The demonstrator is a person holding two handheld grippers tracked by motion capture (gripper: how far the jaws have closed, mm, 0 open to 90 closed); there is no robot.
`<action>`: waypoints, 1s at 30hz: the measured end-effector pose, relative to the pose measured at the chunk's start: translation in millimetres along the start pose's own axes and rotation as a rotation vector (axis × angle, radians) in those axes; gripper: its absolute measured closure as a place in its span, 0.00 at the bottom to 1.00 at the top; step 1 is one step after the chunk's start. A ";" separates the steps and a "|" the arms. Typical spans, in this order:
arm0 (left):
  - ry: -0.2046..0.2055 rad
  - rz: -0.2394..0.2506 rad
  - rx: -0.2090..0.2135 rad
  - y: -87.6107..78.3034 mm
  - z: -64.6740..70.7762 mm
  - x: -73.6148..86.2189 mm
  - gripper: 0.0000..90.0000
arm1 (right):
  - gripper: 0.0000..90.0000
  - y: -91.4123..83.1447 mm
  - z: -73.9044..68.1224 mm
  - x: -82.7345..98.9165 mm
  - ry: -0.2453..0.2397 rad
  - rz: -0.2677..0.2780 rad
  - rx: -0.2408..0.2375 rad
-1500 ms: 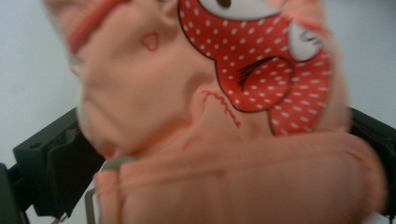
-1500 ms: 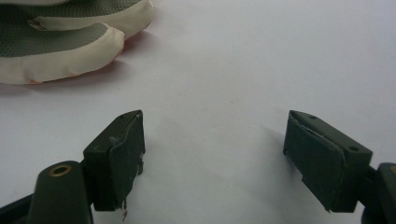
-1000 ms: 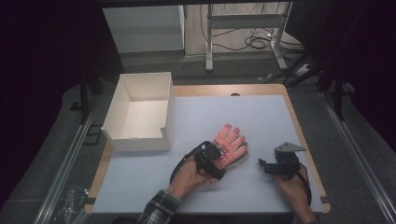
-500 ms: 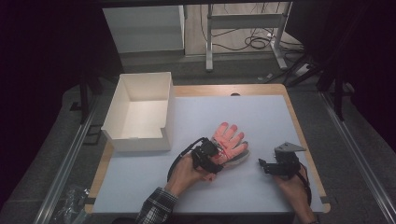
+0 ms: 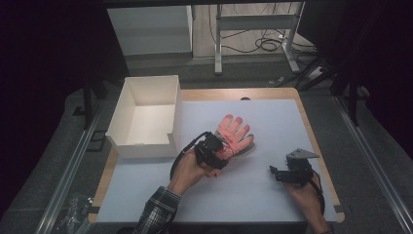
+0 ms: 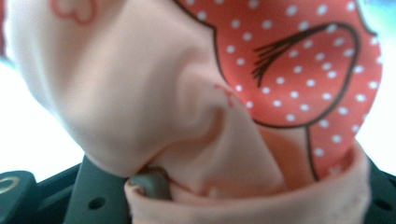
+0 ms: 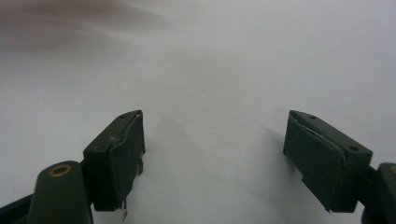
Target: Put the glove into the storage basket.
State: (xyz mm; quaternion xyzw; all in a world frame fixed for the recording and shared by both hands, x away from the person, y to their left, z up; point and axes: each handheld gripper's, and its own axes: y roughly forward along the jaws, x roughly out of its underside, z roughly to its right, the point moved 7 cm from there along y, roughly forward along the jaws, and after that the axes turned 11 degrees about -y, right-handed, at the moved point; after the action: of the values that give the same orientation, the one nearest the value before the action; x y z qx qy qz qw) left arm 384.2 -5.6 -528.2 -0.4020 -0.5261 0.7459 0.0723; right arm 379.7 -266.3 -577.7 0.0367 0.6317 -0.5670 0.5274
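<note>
— Left hand-held gripper [image 5: 221,148] first: what has it got?
— Its jaws are pinched on the cuff of the glove [image 5: 234,134], a salmon-pink one with a red, white-dotted panel; in the left gripper view the fabric bunches up right over the jaws, so I'd judge the cuff is gripped to lift or drag the glove.
— And the right hand-held gripper [image 7: 212,158]?
— Jaws spread wide over bare counter [image 5: 272,122], holding nothing. It sits at about 4 o'clock from the glove, well apart, probably waiting its turn.
— Where does the glove lie?
— Near the middle of the counter, fingers fanned toward 1 o'clock, palm flat.
— Anything beyond?
— A white open box [image 5: 146,117] at 10 o'clock, seemingly empty; a likely place for the glove.
— Any brand or lettering?
— None readable, just dots and a drawn outline
</note>
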 end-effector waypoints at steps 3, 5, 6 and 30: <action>-0.001 0.010 -0.026 -3.0 -4.7 -3.8 0.48 | 0.23 0.0 -0.1 -0.1 0.002 0.000 0.000; -0.008 0.018 -0.033 -6.0 -8.9 -7.4 0.48 | 0.23 0.0 -0.1 -0.1 0.002 0.001 0.000; -0.015 0.021 -0.034 -7.4 -10.9 -9.2 0.48 | 0.23 0.0 -0.1 -0.1 0.002 0.000 0.000; -0.176 0.076 -0.153 -67.1 -72.1 -62.7 0.47 | 0.23 0.1 -0.3 -0.1 0.004 0.002 -0.001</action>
State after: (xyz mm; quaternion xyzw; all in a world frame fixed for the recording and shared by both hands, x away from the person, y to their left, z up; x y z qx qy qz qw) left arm 453.6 42.7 -447.7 -0.3590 -0.5701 0.7382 -0.0334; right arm 379.6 -266.0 -577.8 0.0382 0.6328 -0.5662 0.5268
